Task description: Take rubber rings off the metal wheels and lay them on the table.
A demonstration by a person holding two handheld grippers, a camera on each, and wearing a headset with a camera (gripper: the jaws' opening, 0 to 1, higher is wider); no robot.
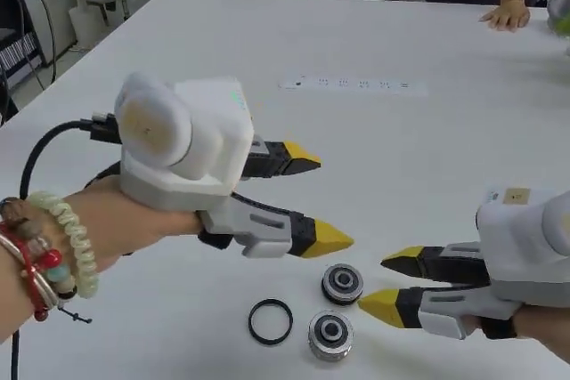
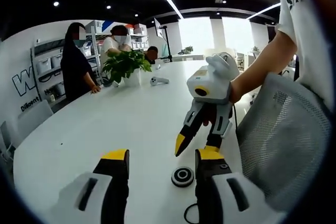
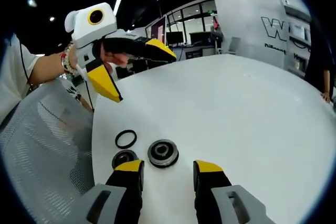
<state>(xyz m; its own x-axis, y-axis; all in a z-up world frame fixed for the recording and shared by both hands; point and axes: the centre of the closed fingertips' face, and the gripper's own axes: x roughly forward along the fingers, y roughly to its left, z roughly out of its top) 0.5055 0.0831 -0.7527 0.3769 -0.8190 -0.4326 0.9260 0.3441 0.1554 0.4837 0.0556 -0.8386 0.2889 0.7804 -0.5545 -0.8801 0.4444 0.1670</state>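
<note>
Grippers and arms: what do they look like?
White housings, grey-black fingers with yellow tips on both left gripper and right gripper. A black cable runs from the left one; pale bead and red bracelets on that wrist. White T-shirt sleeve.

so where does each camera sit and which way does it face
head view: headset, looking down at white table; braceleted wrist shows
left gripper view: on yellow-tipped left gripper, facing right gripper; jaws show
right gripper view: on right gripper, facing left gripper; jaws show
shared: head and right gripper views show two silver metal wheels, one black rubber ring
</note>
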